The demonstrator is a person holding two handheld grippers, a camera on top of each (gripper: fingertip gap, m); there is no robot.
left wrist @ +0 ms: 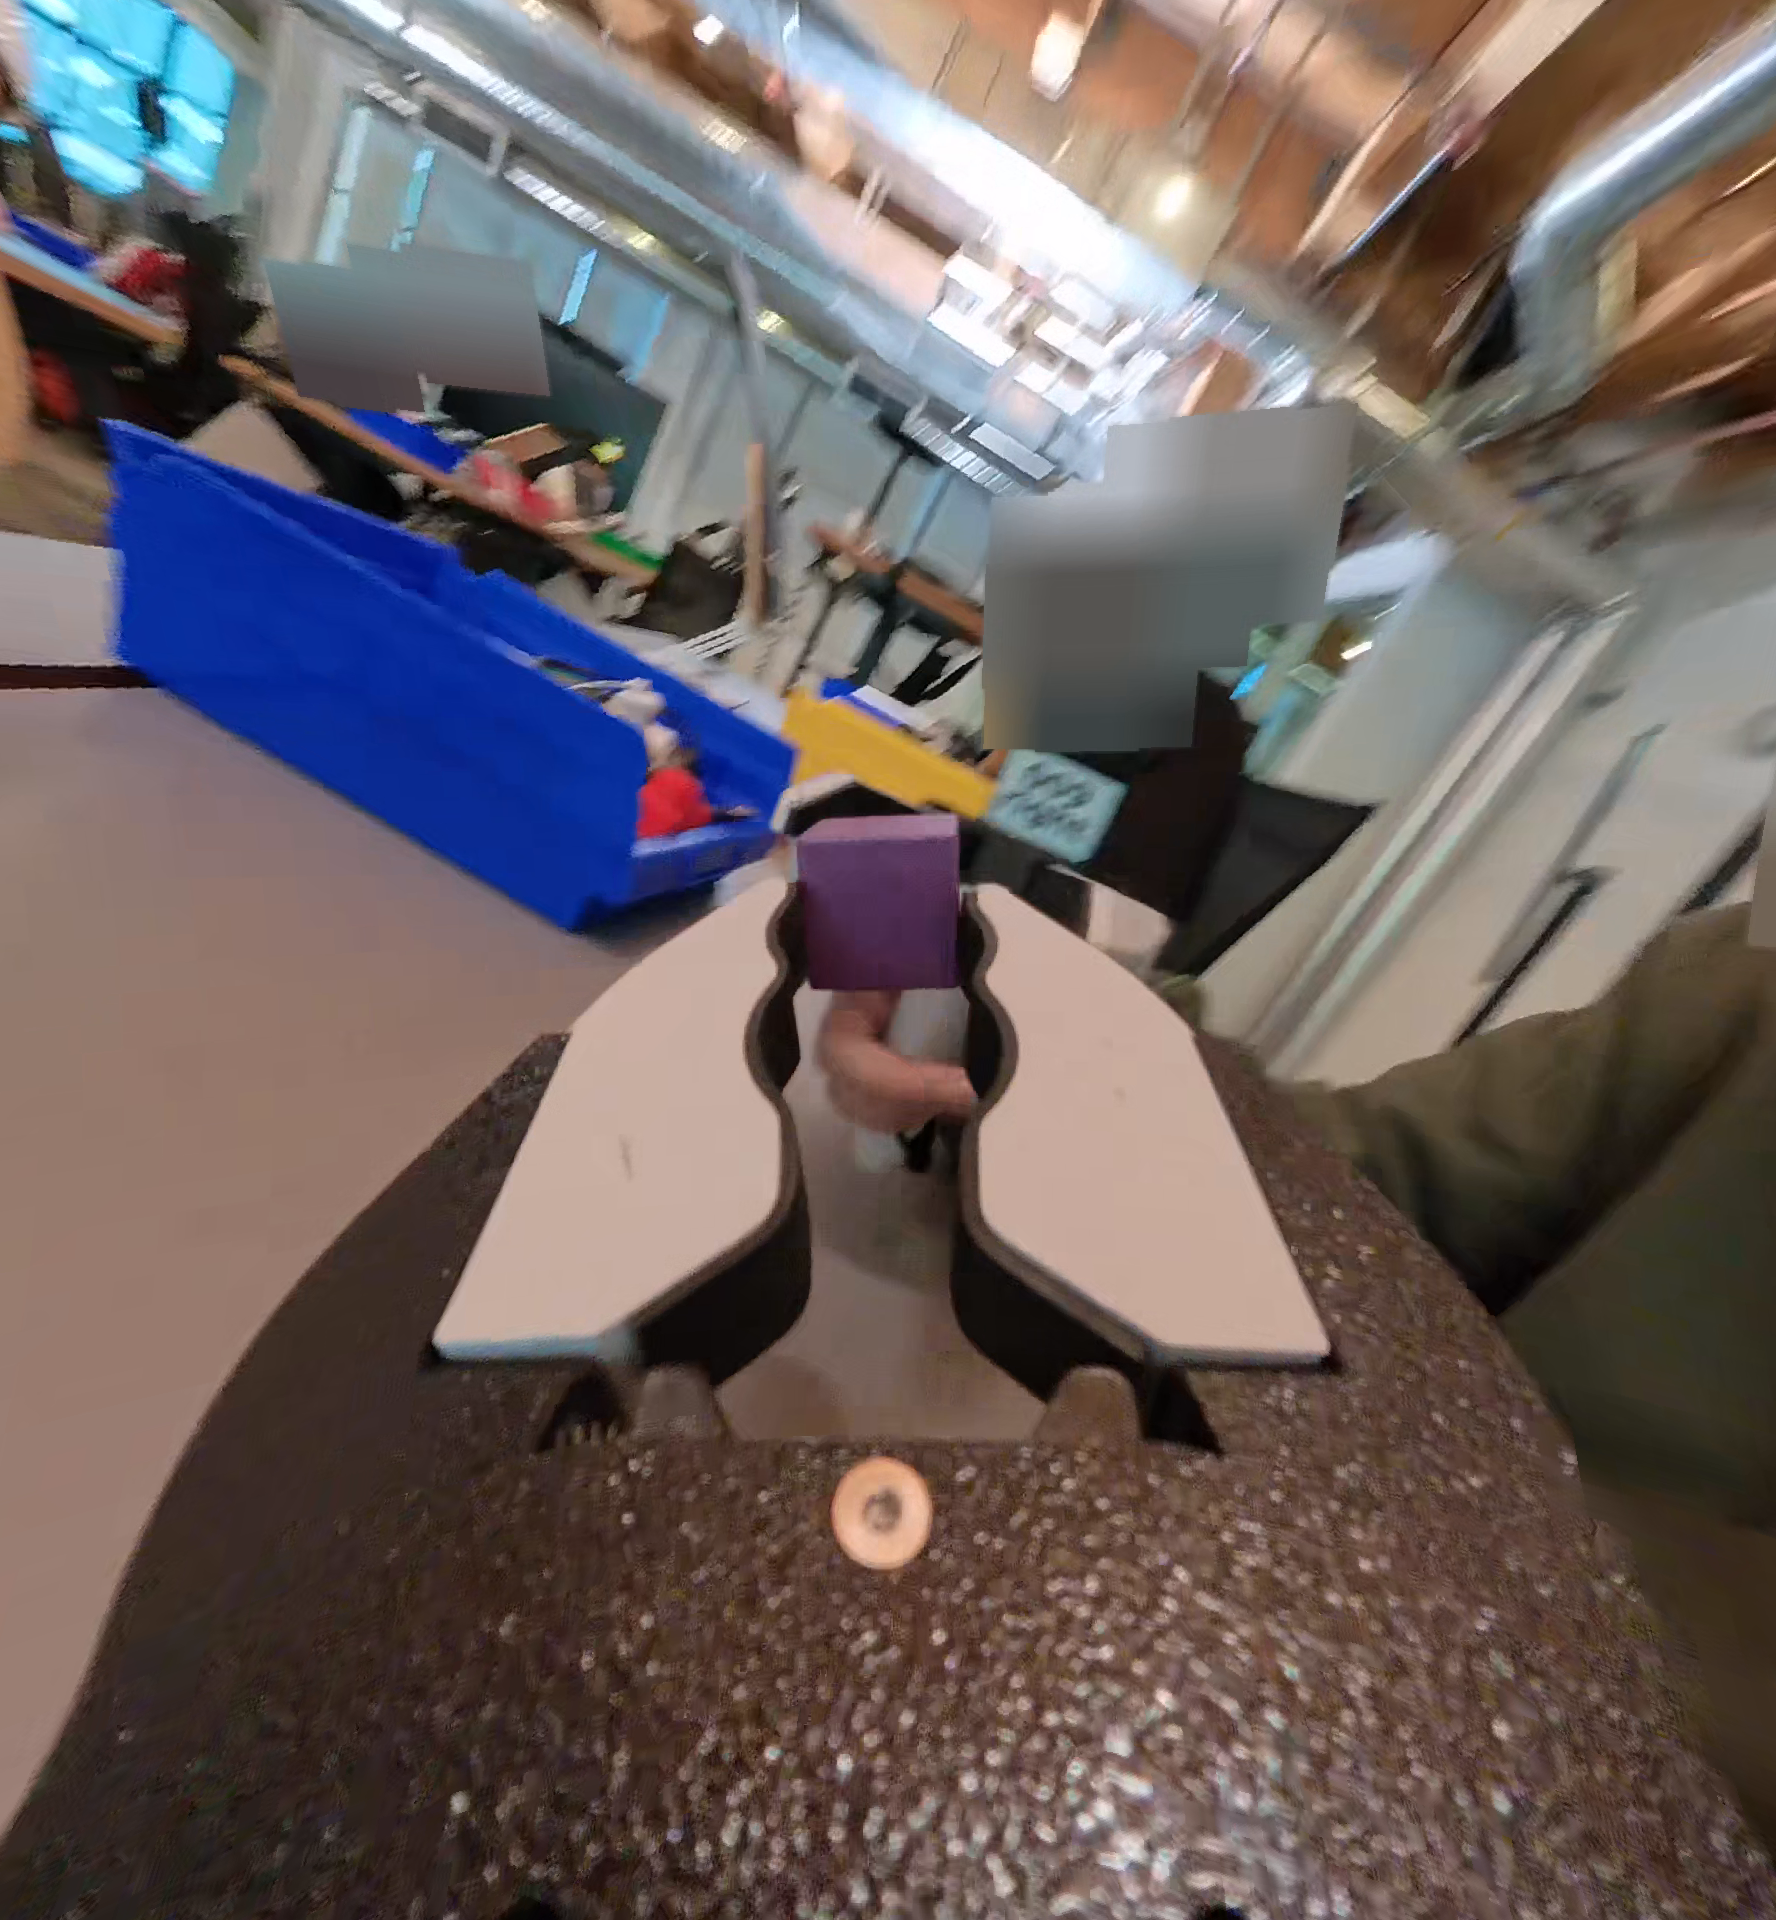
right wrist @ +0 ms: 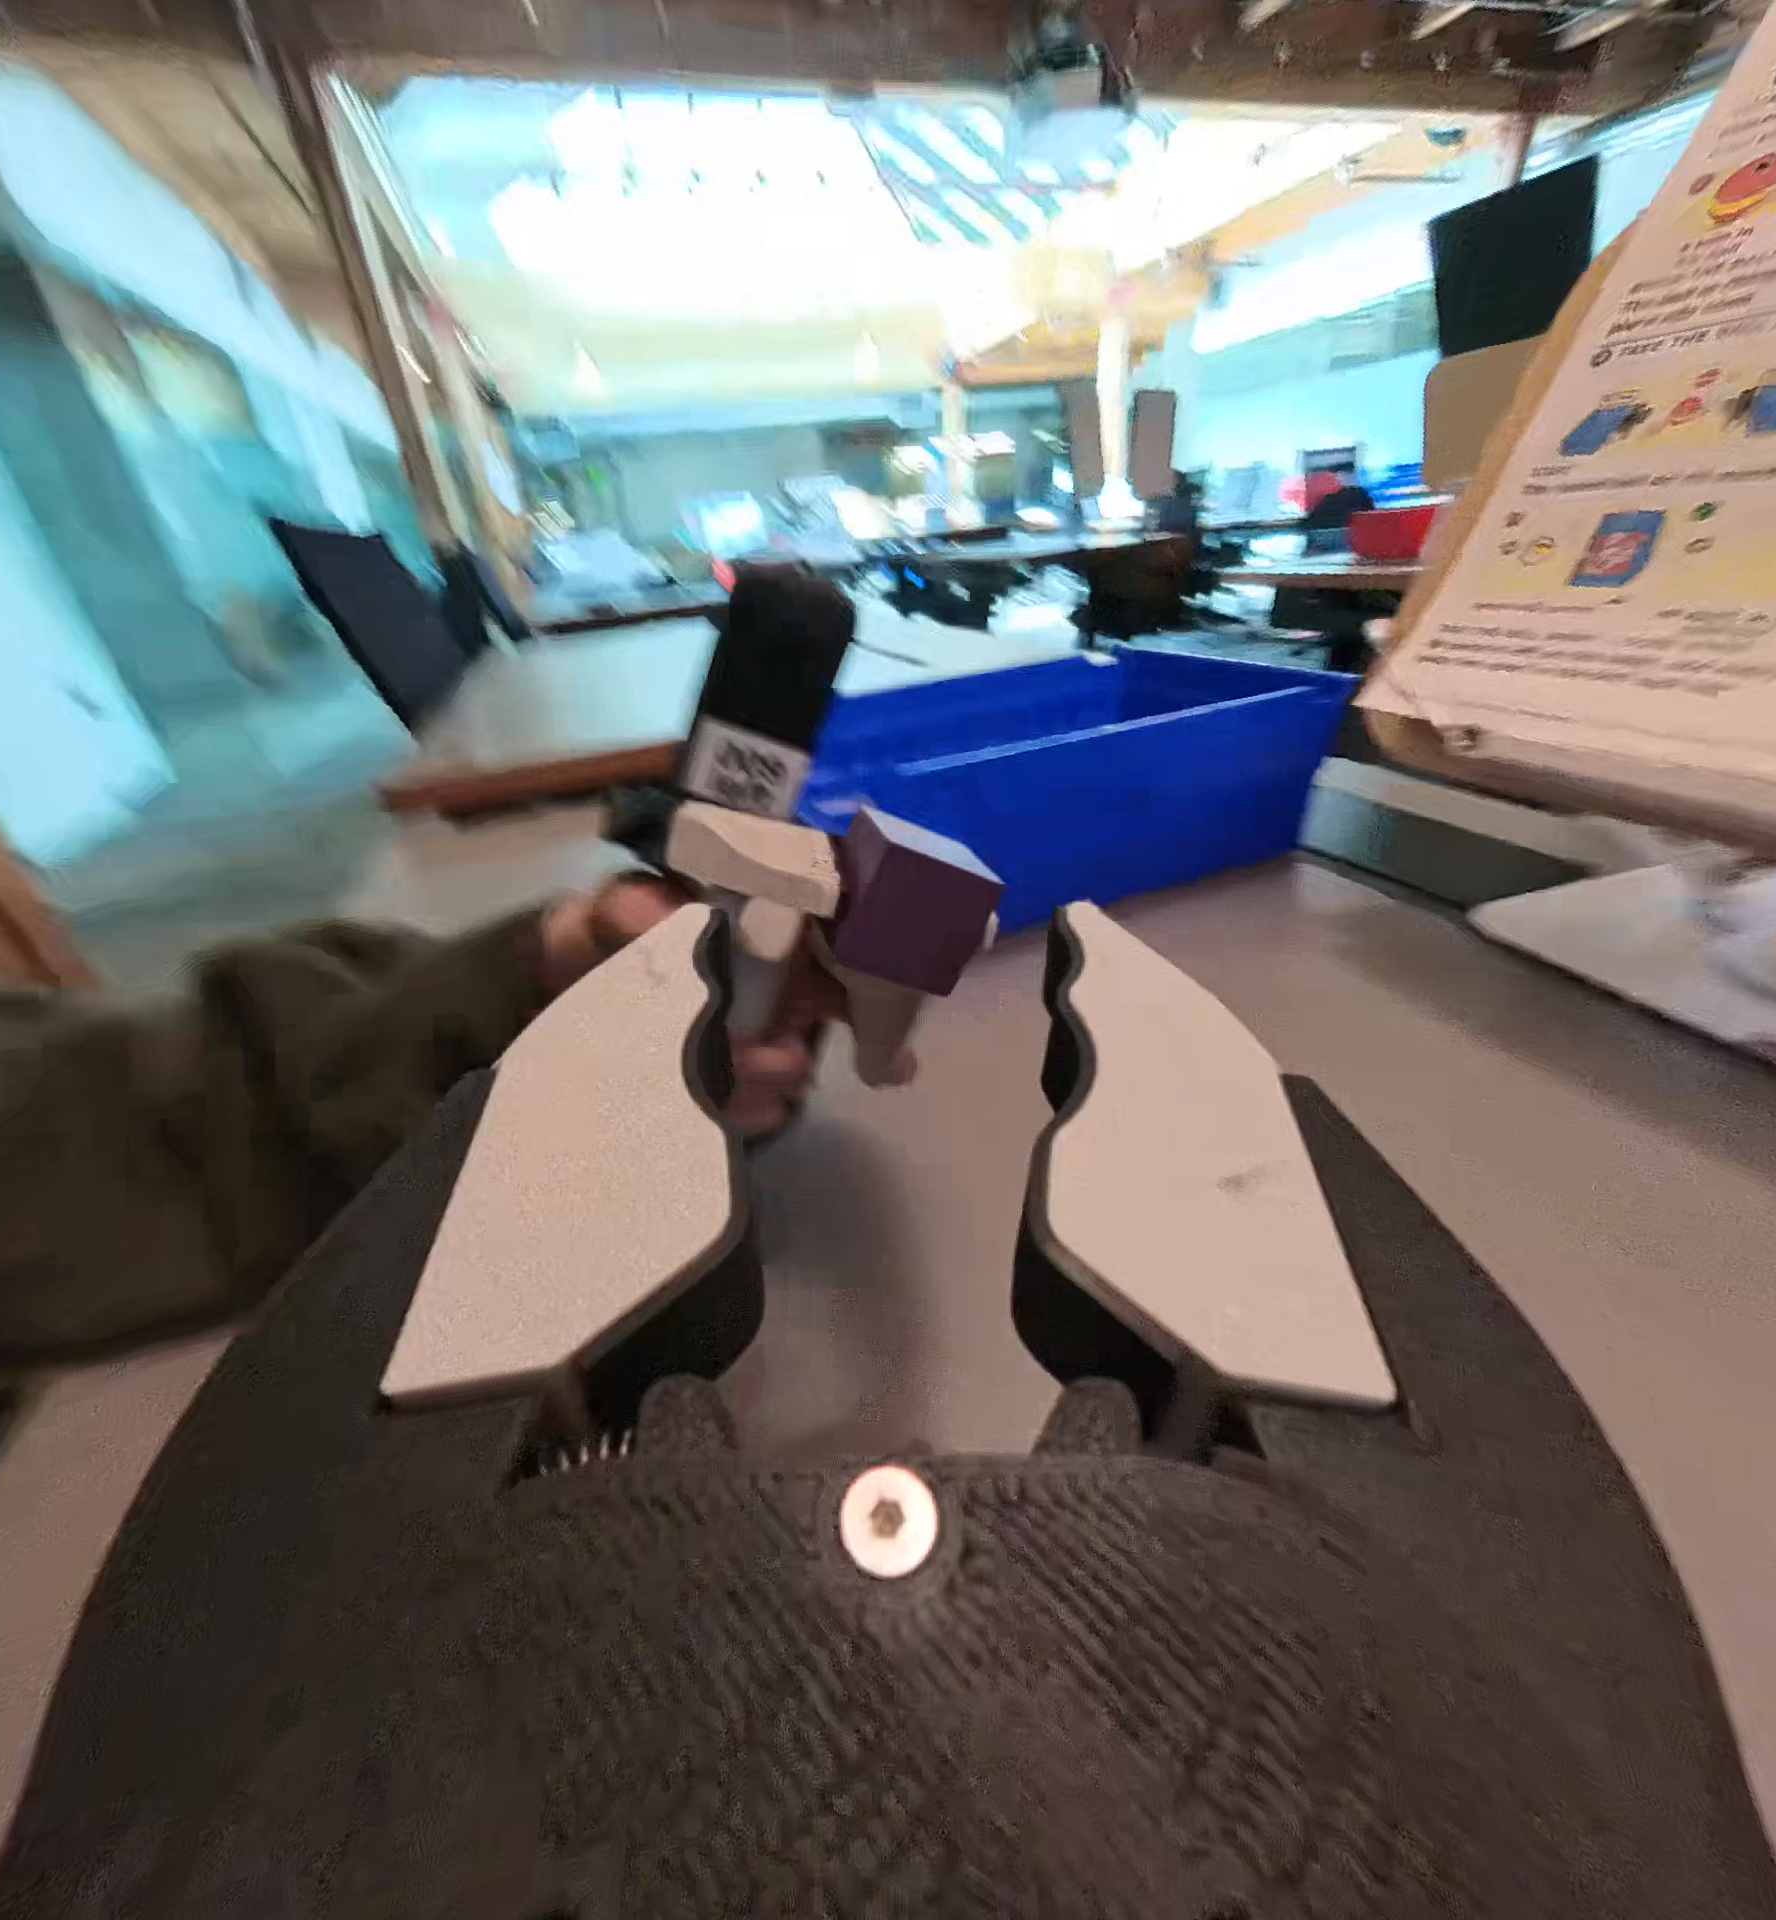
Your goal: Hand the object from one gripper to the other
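A purple block (left wrist: 879, 904) sits clamped between the tips of my left gripper (left wrist: 879, 935), held above the table. In the right wrist view the same block (right wrist: 915, 914) hangs just beyond the tips of my right gripper (right wrist: 884, 925), whose jaws stand wide apart and empty. There the left gripper comes in from the left, one white finger (right wrist: 759, 864) above the block and one below. In the left wrist view a hand (left wrist: 884, 1075) and a white part show behind the block; the rest of the right gripper is hidden.
A blue bin (left wrist: 396, 665) with small items stands on the grey table (left wrist: 136, 987); it also shows in the right wrist view (right wrist: 1071, 769). A yellow bin (left wrist: 884, 753) is behind it. A printed sheet on a board (right wrist: 1642, 416) stands at right. Olive sleeves (right wrist: 188, 1091) flank the grippers.
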